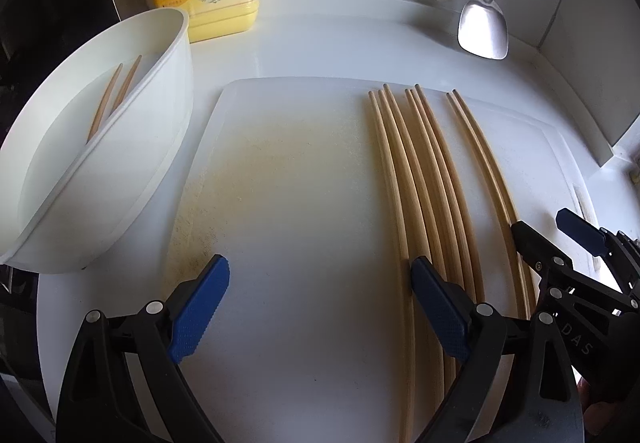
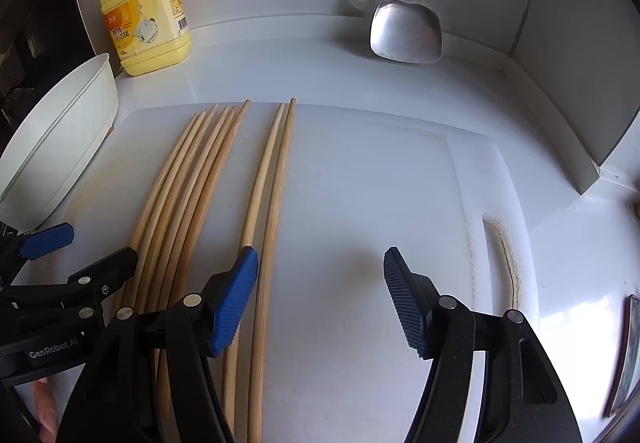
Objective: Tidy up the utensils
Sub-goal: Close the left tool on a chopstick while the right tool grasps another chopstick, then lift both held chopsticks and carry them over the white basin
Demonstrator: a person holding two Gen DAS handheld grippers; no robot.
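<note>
We count six chopsticks (image 1: 416, 179) plus a separate pair (image 2: 272, 179) on the cutting board (image 1: 288, 179), two more (image 1: 114, 95) in the white tub (image 1: 132, 147). Left gripper (image 1: 320, 307) and right gripper (image 2: 320, 299) both released, empty. Board's left half bare.

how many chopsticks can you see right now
8: two stand in the white tub, four lie bunched on the cutting board, and a separate pair lies to their right. More may be hidden in the tub.

Long pale wooden chopsticks (image 2: 208, 179) lie flat and lengthwise on the white plastic cutting board (image 2: 360, 203): a tight bundle of about six, then a separate pair (image 2: 272, 179) just beside it. Two more chopsticks (image 1: 114, 95) lean inside the white plastic tub (image 1: 160, 131).
</note>
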